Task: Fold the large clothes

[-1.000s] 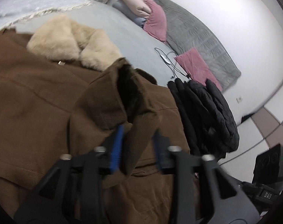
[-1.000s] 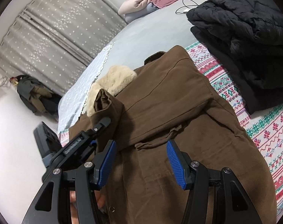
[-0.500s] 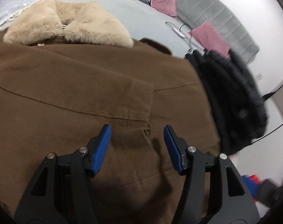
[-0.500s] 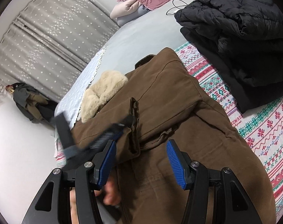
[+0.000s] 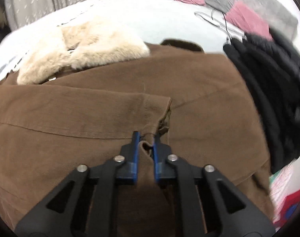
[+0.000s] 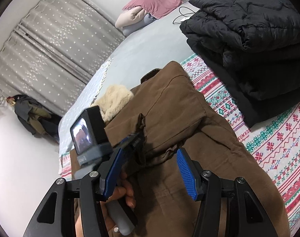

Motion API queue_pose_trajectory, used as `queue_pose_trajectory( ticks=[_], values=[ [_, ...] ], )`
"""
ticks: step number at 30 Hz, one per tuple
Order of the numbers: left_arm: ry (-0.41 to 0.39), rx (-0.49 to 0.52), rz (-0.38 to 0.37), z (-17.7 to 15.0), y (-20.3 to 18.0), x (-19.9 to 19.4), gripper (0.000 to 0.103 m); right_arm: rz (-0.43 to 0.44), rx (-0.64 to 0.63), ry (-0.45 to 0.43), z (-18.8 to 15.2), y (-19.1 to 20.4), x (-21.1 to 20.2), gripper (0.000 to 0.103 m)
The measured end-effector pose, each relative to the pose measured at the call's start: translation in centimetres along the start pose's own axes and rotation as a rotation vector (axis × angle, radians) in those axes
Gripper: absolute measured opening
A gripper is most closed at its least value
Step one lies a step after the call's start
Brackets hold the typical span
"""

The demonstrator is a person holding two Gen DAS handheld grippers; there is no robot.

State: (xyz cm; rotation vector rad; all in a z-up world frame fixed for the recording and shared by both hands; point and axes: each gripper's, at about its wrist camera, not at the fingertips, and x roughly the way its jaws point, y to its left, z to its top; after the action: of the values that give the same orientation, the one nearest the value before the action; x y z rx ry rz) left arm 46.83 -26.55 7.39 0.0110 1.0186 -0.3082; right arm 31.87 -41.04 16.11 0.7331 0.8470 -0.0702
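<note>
— Where's the coat (image 5: 199,102)?

— Spread on the bed (image 6: 142,53), brown, with its cream fur collar (image 5: 86,47) at the far end. One sleeve lies folded across the body, its cuff (image 5: 161,116) near the middle.

— And the left gripper (image 5: 145,141)?

— Down on the coat just near that cuff. Its jaws have just been closing and now stand almost together, pinching a small ridge of brown cloth between the blue pads (image 5: 134,154).

— Does the other view agree?

— Yes. From the right wrist you see a hand (image 6: 118,195) on its handle and the tips buried in the coat's fabric.

— The right gripper (image 6: 148,167)?

— Hovering above the coat's near part, jaws about half apart, nothing between them.

— Anything else on the bed?

— A black jacket (image 6: 248,39) folded to the right, on a patterned blanket (image 6: 272,138). Pink pillows (image 6: 152,4) lie at the far end, a grey curtain (image 6: 47,45) to the left.
</note>
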Motion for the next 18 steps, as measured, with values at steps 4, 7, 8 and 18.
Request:
queue_pose_trajectory(
  ticks=[4,7,8,18],
  values=[
    [-0.144,-0.111,-0.11,2.1,1.6,-3.5,0.01,-0.009,-0.033,-0.009,-0.1,0.7,0.0,0.057],
    [-0.143,-0.161,-0.147,2.7,2.9,-2.2,0.012,-0.044,-0.033,-0.027,0.1,0.4,-0.1,0.057],
    [-0.063,-0.173,-0.159,2.5,3.2,-0.1,0.013,-0.058,-0.015,-0.025,0.1,-0.1,0.1,0.057],
    [0.008,-0.28,-0.3,-1.0,10.2,-6.0,0.059,-0.127,0.038,0.041,0.5,-3.1,1.3,0.057]
  ],
)
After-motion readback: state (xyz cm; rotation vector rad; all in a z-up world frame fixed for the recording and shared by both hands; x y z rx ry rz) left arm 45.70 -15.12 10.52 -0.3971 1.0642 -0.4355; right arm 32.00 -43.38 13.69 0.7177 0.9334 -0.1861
